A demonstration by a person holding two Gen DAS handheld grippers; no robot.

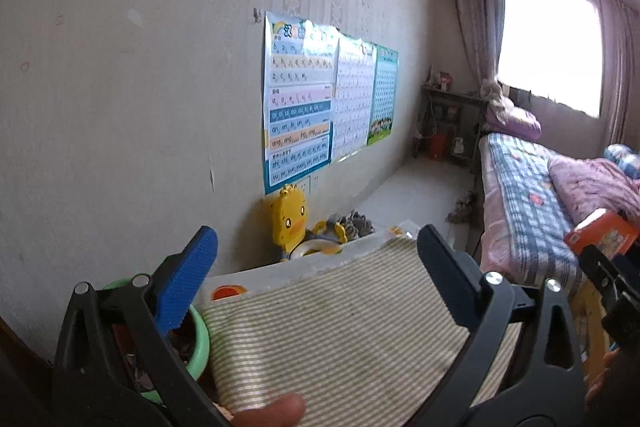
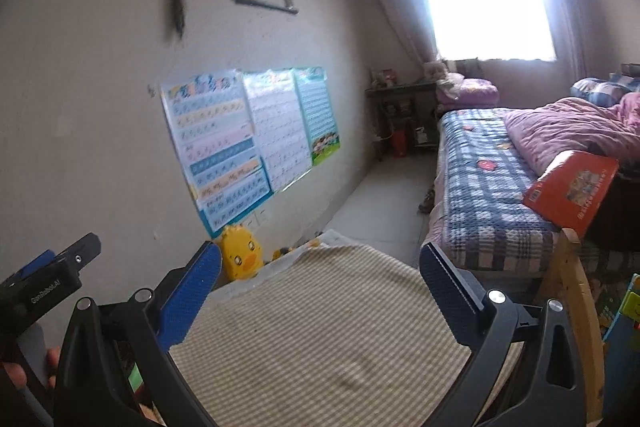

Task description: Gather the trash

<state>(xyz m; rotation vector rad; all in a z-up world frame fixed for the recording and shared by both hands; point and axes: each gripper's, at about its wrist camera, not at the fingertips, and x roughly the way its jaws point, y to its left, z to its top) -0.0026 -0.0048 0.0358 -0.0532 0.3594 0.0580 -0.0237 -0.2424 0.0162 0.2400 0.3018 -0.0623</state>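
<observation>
Green basin beside striped cloth holds brownish scraps (blurred).

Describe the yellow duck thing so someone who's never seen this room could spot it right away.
Find the three bright learning posters on the long bare wall. Directly under their lower corner, on the floor against the wall, stands the yellow duck toy. It is the only bright yellow thing there, with cartoon eyes and an orange beak.

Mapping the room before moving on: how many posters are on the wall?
3, side by side on the wall: a blue letter chart nearest, a white chart in the middle, a green-bordered one farthest. None looks hidden.
</observation>
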